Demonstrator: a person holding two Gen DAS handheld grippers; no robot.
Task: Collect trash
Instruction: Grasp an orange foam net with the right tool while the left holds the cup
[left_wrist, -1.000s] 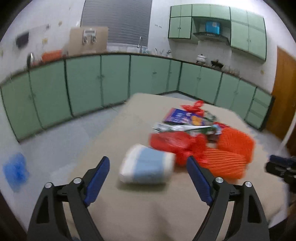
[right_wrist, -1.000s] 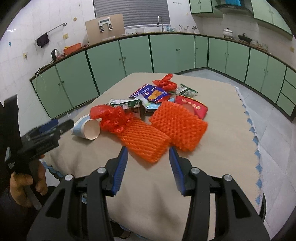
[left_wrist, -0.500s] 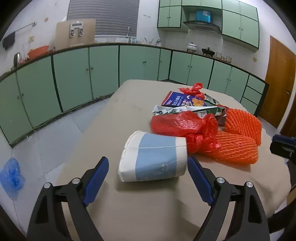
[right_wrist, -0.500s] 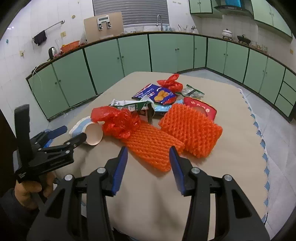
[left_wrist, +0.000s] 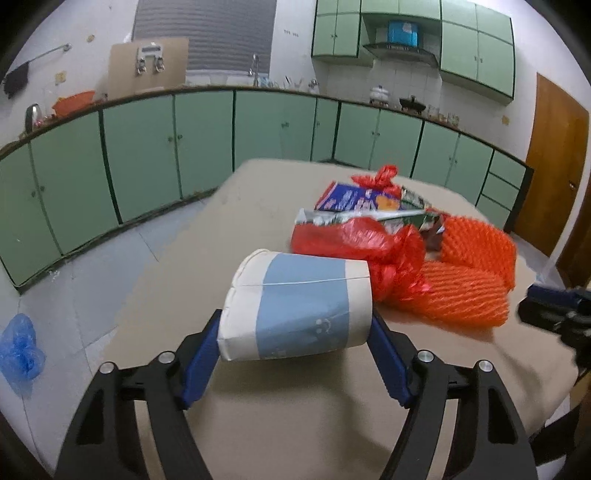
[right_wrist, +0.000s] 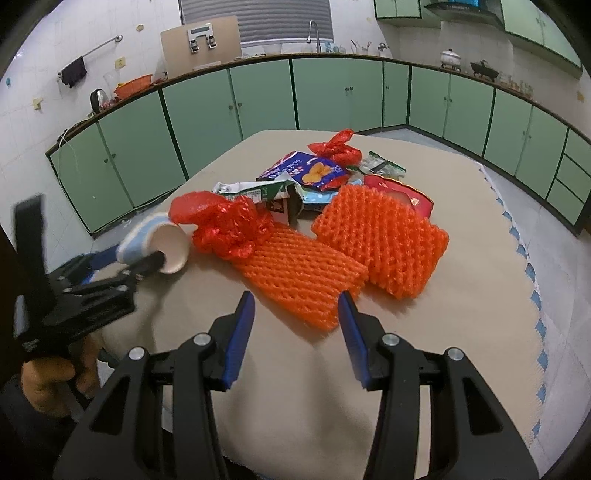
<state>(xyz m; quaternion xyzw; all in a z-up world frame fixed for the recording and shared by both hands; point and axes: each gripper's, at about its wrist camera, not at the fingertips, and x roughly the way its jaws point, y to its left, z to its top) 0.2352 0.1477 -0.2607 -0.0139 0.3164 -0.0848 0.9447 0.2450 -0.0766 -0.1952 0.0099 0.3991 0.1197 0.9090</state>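
1. Left tool (left_wrist: 295, 343) has just been closing its jaws; the blue pads now sit against both ends of the paper cup (left_wrist: 299, 306), pinching it.
2. Lying on its side on the table (left_wrist: 295, 424), the white-and-blue paper cup has its mouth toward 3 o'clock in the left wrist view.
3. At 2 o'clock from the cup, touching its rim, a crumpled red plastic bag (left_wrist: 369, 247) lies over an orange foam net (left_wrist: 458, 295).
4. A second orange foam net (right_wrist: 380, 240) sits just beside the first, toward 1 o'clock in the right wrist view.
5. Snack wrappers (right_wrist: 306, 171) and a small knotted red bag (right_wrist: 336, 149) lie behind them at 12 o'clock.
6. Right tool (right_wrist: 295, 321) hovers with jaws spread, empty, the near end of the first net just ahead of its tips.
7. Green cabinets (right_wrist: 221, 107) ring the room.
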